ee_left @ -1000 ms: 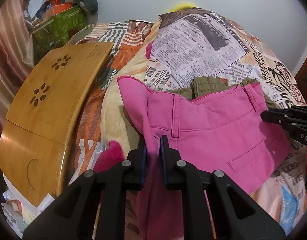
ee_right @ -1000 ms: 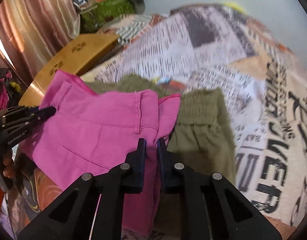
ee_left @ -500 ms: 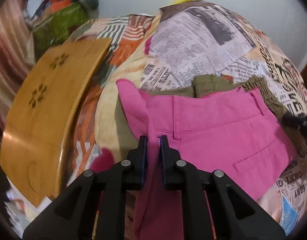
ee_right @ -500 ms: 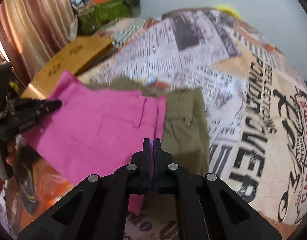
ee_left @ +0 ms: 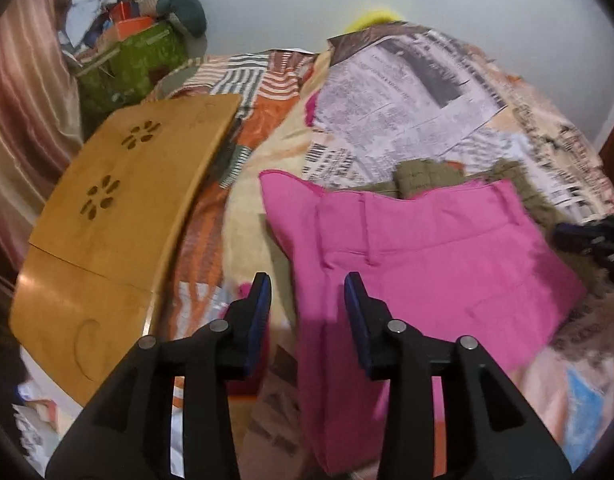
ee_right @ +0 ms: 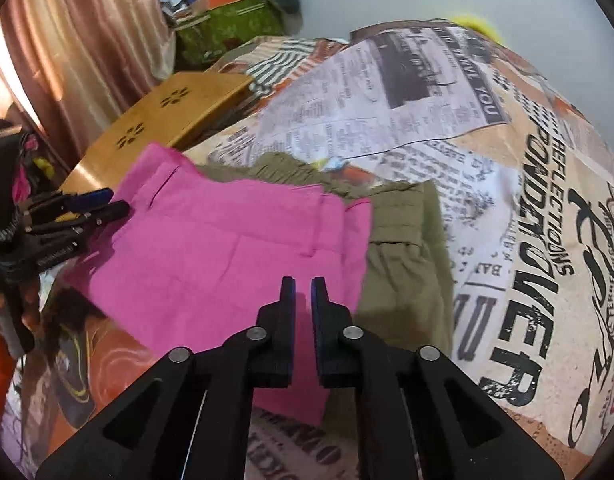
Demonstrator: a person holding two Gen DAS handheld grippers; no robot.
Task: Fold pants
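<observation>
Pink pants point(ee_left: 427, 256) lie folded on the bed, waistband toward the far side; they also show in the right wrist view point(ee_right: 235, 248). My left gripper point(ee_left: 307, 292) is open, its jaws wide apart above the pants' near left edge, holding nothing. My right gripper point(ee_right: 303, 292) hovers over the pants' near right part with a narrow gap between its jaws and nothing in it. The left gripper point(ee_right: 87, 208) shows at the pants' left edge in the right wrist view; the right gripper point(ee_left: 587, 236) shows at the far right in the left wrist view.
Olive-green pants point(ee_right: 403, 264) lie under and to the right of the pink ones. A newspaper-print bedsheet point(ee_right: 507, 160) covers the bed. A wooden lap table point(ee_left: 119, 200) lies at the left. A green box point(ee_left: 135, 64) and clutter stand at the back left, by a curtain point(ee_right: 75, 48).
Both grippers let go of the pink pants, which now lie flat on the bed. The left jaws opened wide; the right jaws parted slightly after closing.
</observation>
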